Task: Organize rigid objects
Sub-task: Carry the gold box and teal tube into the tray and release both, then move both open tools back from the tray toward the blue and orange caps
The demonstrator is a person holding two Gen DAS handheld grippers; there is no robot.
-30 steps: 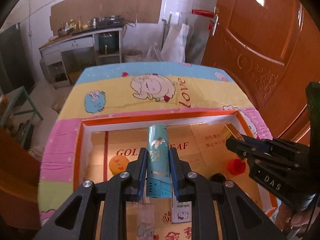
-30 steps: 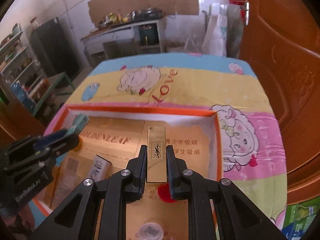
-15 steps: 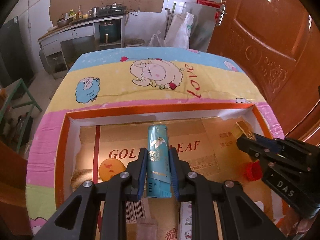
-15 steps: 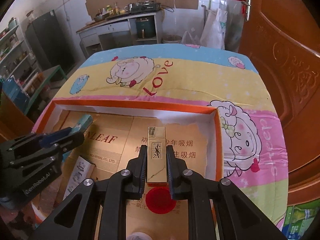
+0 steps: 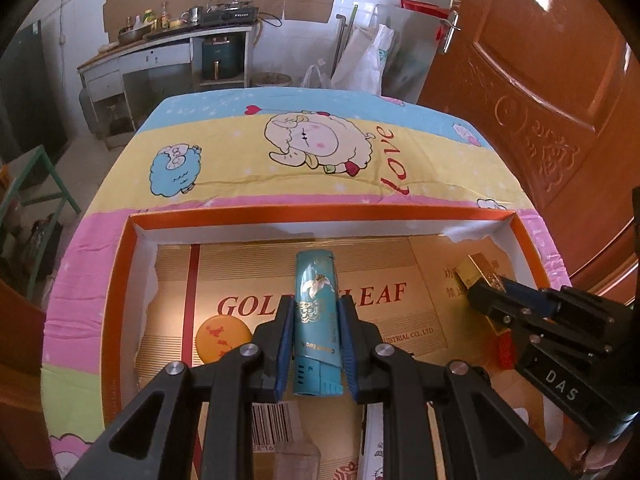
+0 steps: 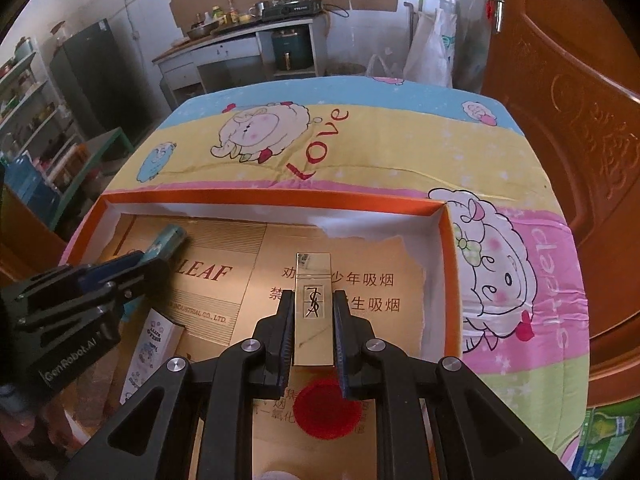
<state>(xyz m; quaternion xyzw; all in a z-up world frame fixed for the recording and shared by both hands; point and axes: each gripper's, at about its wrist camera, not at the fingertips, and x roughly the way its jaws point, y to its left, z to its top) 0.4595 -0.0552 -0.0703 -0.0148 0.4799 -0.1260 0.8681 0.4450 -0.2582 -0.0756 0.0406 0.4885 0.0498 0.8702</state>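
Left gripper (image 5: 316,336): jaws closed on a teal tube (image 5: 316,320), blue pads pressed to both its sides. Tube points forward along the fingers, decorated with a white bird motif, its ribbed base end nearest the camera. Held above the inside of the box (image 5: 320,213).

Right gripper (image 6: 312,328): jaws closed on a gold lipstick case (image 6: 313,308), black monogram facing up, pads tight on both long sides. Case points forward, over the right half of the box, above the printed Chinese characters.

Box: shallow, orange rim, white inner walls, floor lined with tan cardboard printed in red letters. It sits on a worktop covered by a cartoon sheep cloth (image 5: 320,148) in blue, yellow and pink bands.

Loose in the box:
- orange round disc (image 5: 221,338), flat on the cardboard, left of the teal tube in the left wrist view.
- red round lid (image 6: 329,408), flat, just below the gold case in the right wrist view.
- small white carton (image 6: 150,356) with cartoon print, lying near the left side, beneath the left gripper.
- clear item at the near edge, below the left gripper; too blurred to identify.

Each gripper shows in the other's view, well apart, both over the box.
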